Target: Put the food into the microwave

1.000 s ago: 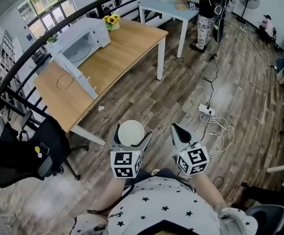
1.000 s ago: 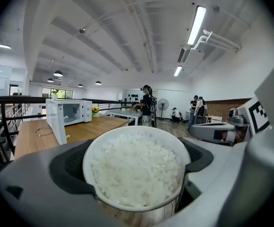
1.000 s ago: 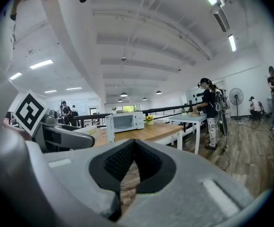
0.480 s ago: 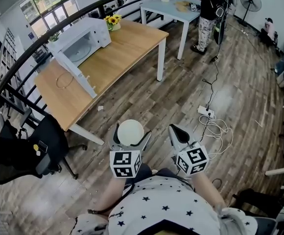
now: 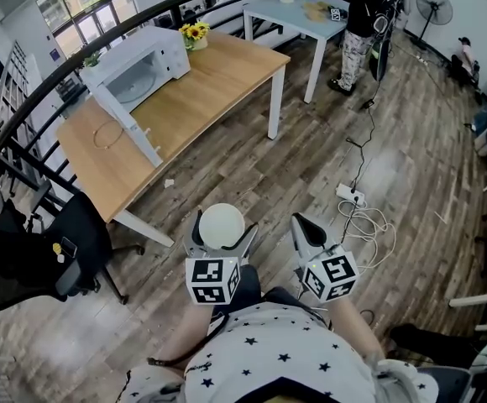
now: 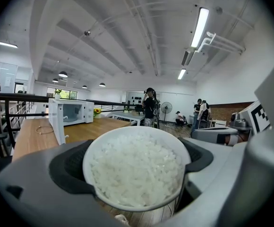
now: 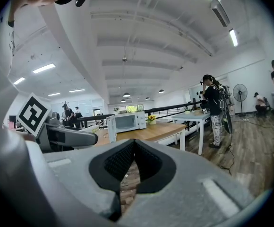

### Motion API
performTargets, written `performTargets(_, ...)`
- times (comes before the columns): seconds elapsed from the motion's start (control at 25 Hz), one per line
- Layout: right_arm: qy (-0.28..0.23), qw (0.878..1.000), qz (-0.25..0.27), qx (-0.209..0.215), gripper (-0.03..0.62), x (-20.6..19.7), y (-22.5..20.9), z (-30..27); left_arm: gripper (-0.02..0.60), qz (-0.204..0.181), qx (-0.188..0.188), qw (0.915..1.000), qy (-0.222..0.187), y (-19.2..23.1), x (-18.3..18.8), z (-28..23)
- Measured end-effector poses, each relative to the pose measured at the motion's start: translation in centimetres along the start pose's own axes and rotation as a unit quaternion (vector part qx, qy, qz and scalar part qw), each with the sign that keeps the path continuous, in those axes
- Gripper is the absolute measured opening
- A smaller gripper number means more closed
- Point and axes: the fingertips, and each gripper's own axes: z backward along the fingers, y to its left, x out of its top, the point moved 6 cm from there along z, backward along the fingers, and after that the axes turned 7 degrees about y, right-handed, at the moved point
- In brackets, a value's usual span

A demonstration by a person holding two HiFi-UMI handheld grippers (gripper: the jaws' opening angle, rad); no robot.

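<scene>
A white bowl of cooked rice [image 5: 222,225] [image 6: 136,170] sits clamped between the jaws of my left gripper [image 5: 221,235] [image 6: 137,174], held over the wooden floor in front of the person. My right gripper [image 5: 304,232] [image 7: 127,174] is beside it, shut with nothing between its jaws. The white microwave [image 5: 138,65] [image 6: 71,112] [image 7: 126,121] stands at the far end of a wooden table [image 5: 201,99], its door [image 5: 124,122] swung wide open toward the table's near edge. The table lies well ahead and to the left of both grippers.
A sunflower pot [image 5: 195,34] stands beside the microwave and a cable loop [image 5: 105,137] lies on the tabletop. A black office chair [image 5: 54,250] is at the left. A power strip and white cables [image 5: 361,212] trail on the floor. A person [image 5: 363,15] stands by a blue table [image 5: 298,15].
The view has shifted slightly toward the table; both grippers keep their hold and spacing, with the rice bowl still in the left one.
</scene>
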Motion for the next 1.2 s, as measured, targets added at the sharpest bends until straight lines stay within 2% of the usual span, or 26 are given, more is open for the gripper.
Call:
performTargets(0.52, 0.004, 1.0, -0.008, -0.016, 0.006, 1.2, -4.0, -4.7, 0.529, -0.002, -0.005, 1.0, 0.001, 2.2, 2.5, -6.0)
performTargets(0.8, 0.01, 1.0, -0.002, -0.019, 0.006, 3.5, -7.0, -10.2, 0.529, 0.002, -0.004, 1.0, 0.003, 5.3, 5.1, -11.4)
performTargets(1.2, 0.004, 1.0, 0.009, -0.019, 0.006, 9.1, -10.7, -19.3, 0.529, -0.006, -0.011, 0.9999, -0.001, 10.3, 11.0, -19.5)
